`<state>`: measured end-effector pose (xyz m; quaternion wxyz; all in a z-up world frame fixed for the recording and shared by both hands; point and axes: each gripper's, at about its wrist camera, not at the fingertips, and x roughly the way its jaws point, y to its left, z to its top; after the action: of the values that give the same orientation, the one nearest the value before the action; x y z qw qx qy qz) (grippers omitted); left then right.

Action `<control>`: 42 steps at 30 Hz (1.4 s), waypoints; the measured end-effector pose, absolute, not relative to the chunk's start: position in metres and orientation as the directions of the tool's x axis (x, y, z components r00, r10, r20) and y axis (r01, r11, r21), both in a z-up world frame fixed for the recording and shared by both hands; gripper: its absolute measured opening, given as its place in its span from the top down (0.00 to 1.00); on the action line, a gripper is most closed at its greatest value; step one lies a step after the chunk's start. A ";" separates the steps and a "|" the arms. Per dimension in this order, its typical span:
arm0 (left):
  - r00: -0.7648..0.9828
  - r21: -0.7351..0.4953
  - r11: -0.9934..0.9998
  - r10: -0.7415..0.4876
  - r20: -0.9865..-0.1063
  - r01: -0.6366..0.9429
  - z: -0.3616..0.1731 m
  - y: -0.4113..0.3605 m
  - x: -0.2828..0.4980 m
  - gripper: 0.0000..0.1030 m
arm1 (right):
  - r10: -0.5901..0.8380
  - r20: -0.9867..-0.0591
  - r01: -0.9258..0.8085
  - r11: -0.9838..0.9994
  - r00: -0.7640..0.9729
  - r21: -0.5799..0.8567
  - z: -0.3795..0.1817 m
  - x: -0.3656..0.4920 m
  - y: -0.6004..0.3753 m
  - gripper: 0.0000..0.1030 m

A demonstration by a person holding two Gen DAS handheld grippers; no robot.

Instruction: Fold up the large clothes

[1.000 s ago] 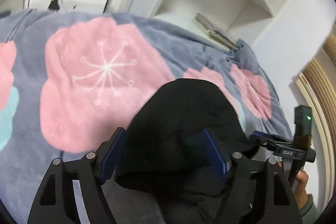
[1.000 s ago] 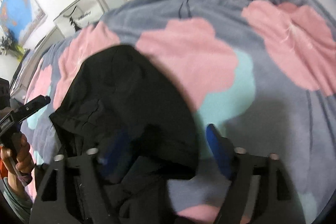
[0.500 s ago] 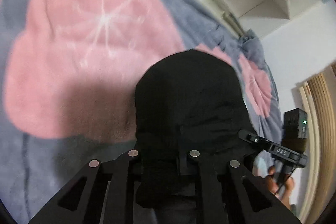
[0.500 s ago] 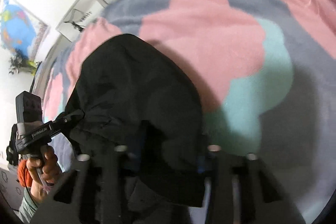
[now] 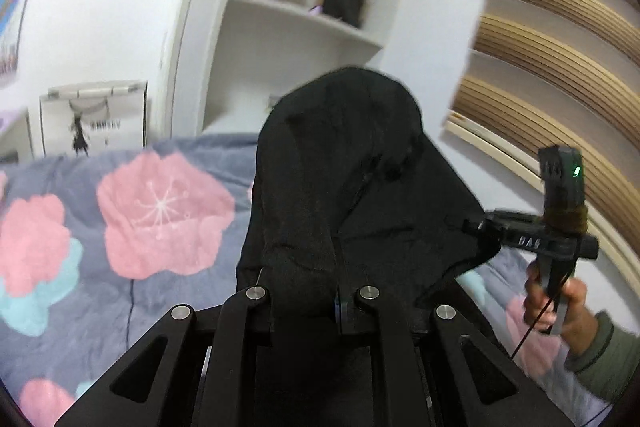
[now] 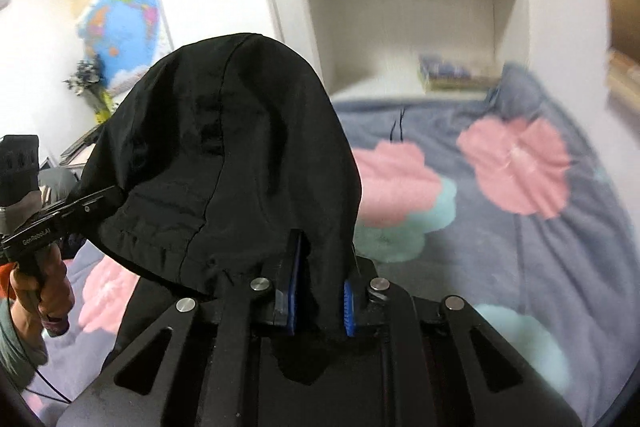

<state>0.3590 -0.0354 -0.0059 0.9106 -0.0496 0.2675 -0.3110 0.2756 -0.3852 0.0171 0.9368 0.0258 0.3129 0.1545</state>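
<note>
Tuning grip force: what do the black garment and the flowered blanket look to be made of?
Black garment: thin woven synthetic, likely nylon or polyester; faint sheen, crisp creases, stitched seam.
Flowered blanket: plush fleece, matte; fuzzy nap, soft-edged flower print, though motion blur softens it too.

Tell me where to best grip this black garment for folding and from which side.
Grip the garment along its edge, one tool at each end, coming in from the near side. Both tools already pinch it there: the left tool and right tool, whose jaws are closing on cloth, so the fabric hangs between them.
</note>
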 end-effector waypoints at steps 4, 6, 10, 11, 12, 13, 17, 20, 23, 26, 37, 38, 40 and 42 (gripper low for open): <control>0.645 -0.195 0.790 -0.593 -0.482 0.581 -0.003 -0.033 0.274 0.82 | 0.274 -0.519 -0.267 0.959 0.810 0.089 0.035 0.188 -0.382 0.82; 0.615 -0.170 0.789 -0.576 -0.539 0.590 -0.016 -0.032 0.236 0.76 | 0.251 -0.508 -0.246 0.966 0.824 0.078 0.035 0.149 -0.389 0.82; 0.494 -0.201 0.811 -0.509 -0.705 0.549 -0.066 -0.015 0.194 0.76 | 0.230 -0.608 -0.185 0.973 0.760 0.137 0.001 0.109 -0.403 0.82; 0.469 -0.216 0.824 -0.490 -0.734 0.523 -0.077 -0.005 0.187 0.76 | 0.230 -0.650 -0.162 0.973 0.724 0.165 -0.011 0.104 -0.407 0.79; 0.461 -0.226 0.833 -0.482 -0.746 0.505 -0.082 0.003 0.182 0.76 | 0.239 -0.694 -0.135 0.970 0.680 0.202 -0.025 0.098 -0.413 0.75; 0.460 -0.242 0.844 -0.475 -0.750 0.478 -0.083 0.014 0.179 0.76 | 0.236 -0.728 -0.102 0.969 0.643 0.225 -0.036 0.093 -0.417 0.74; 0.497 -0.268 0.852 -0.488 -0.718 0.450 -0.054 0.028 0.185 0.76 | 0.236 -0.756 -0.029 0.961 0.610 0.276 -0.038 0.084 -0.422 0.72; 0.528 -0.298 0.821 -0.548 -0.648 0.486 -0.020 0.010 0.204 0.76 | 0.243 -0.722 -0.028 0.955 0.648 0.296 -0.008 0.091 -0.410 0.57; 0.527 -0.343 0.780 -0.613 -0.589 0.524 0.009 -0.023 0.239 0.73 | 0.247 -0.664 -0.072 0.957 0.706 0.279 0.037 0.113 -0.381 0.47; 0.497 -0.381 0.757 -0.642 -0.584 0.530 0.009 -0.051 0.269 0.72 | 0.253 -0.661 -0.095 0.959 0.706 0.266 0.055 0.144 -0.355 0.45; 0.117 -0.600 0.701 -0.682 -0.722 0.385 -0.153 -0.044 0.255 0.72 | 0.209 -0.917 -0.134 0.976 0.339 0.173 -0.107 0.153 -0.306 0.45; 0.078 -0.636 0.688 -0.698 -0.712 0.348 -0.175 -0.041 0.250 0.73 | 0.203 -0.929 -0.116 0.978 0.309 0.175 -0.129 0.150 -0.307 0.45; 0.033 -0.714 0.646 -0.748 -0.663 0.270 -0.210 -0.036 0.243 0.77 | 0.214 -0.925 -0.086 0.977 0.315 0.197 -0.156 0.146 -0.311 0.45; 0.029 -0.737 0.629 -0.765 -0.644 0.246 -0.212 -0.033 0.244 0.79 | 0.204 -0.918 -0.089 0.979 0.340 0.184 -0.160 0.146 -0.311 0.45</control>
<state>0.2445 -0.0328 -0.2117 0.6828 -0.2194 0.5904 -0.3703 0.1463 -0.3106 -0.1598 0.8168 0.0505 0.5676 0.0896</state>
